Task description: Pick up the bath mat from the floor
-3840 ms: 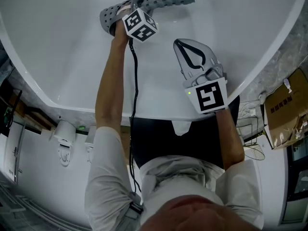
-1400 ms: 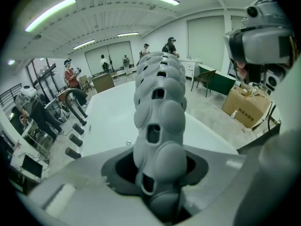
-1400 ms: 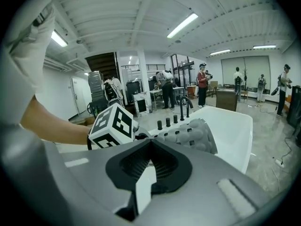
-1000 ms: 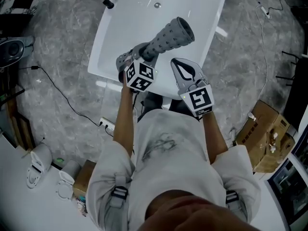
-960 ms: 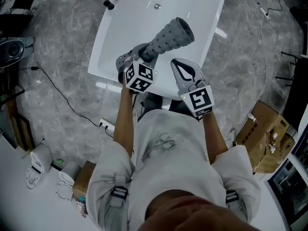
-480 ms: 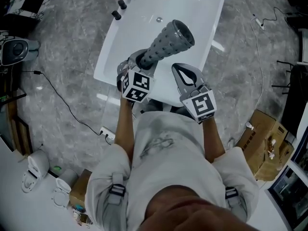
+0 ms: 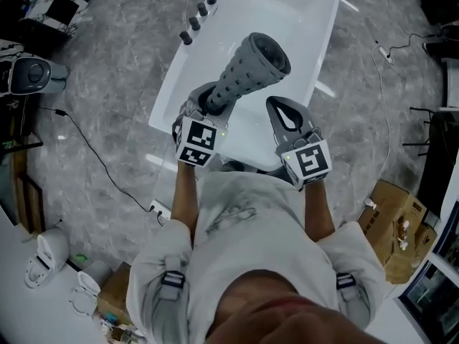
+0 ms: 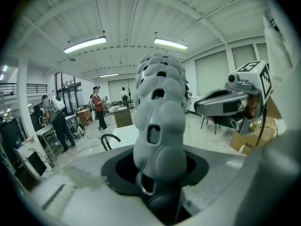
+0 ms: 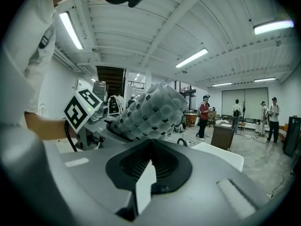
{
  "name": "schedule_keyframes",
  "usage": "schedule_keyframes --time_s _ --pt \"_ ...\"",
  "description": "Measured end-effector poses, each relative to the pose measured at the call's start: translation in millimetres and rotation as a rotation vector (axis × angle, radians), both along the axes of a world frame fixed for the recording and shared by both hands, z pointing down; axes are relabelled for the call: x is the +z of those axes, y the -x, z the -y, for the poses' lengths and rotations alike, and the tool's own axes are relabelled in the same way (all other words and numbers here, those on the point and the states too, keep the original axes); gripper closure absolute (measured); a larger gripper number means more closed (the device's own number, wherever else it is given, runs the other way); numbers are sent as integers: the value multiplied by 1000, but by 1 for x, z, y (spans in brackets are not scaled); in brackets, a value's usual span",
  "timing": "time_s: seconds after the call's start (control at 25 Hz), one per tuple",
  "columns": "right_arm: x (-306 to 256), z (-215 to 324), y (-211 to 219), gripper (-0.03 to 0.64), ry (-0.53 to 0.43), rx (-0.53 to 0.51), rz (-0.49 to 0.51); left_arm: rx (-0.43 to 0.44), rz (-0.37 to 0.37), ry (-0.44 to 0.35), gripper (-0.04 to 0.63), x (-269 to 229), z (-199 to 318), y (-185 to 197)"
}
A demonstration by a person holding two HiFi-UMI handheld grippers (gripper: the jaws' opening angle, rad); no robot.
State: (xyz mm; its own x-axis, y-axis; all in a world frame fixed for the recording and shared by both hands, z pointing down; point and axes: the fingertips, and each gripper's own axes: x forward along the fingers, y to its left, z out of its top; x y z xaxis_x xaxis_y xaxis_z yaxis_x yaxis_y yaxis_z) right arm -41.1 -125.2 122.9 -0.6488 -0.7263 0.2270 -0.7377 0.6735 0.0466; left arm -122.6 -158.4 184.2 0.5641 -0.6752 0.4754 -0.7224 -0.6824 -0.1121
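A person in a light shirt (image 7: 237,213) stands at a white bathtub (image 7: 308,20), a gripper in each hand. The left gripper (image 7: 206,104) has its fingers clamped on the lower end of a grey bath mat (image 7: 247,67), which is rolled into a perforated tube. In the left gripper view the roll rises straight up from between the fingers, its base pinched in the dark gap. The mat is off the floor, held in the air over the tub and tilted up and to the right, its open end farthest from the fingers. The right gripper (image 7: 285,110) hovers just beside the roll without touching it, fingers together with nothing between them. Beyond, black tap handles (image 7: 195,21) line the tub's far left edge. Grey marbled floor (image 7: 107,84) surrounds the tub, with a cardboard box (image 7: 391,221) at right
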Motion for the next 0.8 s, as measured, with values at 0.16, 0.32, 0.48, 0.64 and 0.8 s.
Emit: schedule_keyframes --time_s 0.16,0.32,0.48,0.64,0.8 --pt "-11 -1 3 615 -19 -4 -1 1 -24 -34 426 -24 -6 9" --pt "-22 -1 3 615 -35 -11 4 -30 -64 -43 426 -37 -11 20" --pt "-26 -1 6 615 -41 -27 2 -50 -121 -44 425 -43 -17 27" --pt "-25 -5 7 615 -29 -48 -1 -56 -161 -32 426 -44 -27 25" --pt "-22 -11 10 615 -25 -56 -6 -64 -162 -27 425 -41 -33 27"
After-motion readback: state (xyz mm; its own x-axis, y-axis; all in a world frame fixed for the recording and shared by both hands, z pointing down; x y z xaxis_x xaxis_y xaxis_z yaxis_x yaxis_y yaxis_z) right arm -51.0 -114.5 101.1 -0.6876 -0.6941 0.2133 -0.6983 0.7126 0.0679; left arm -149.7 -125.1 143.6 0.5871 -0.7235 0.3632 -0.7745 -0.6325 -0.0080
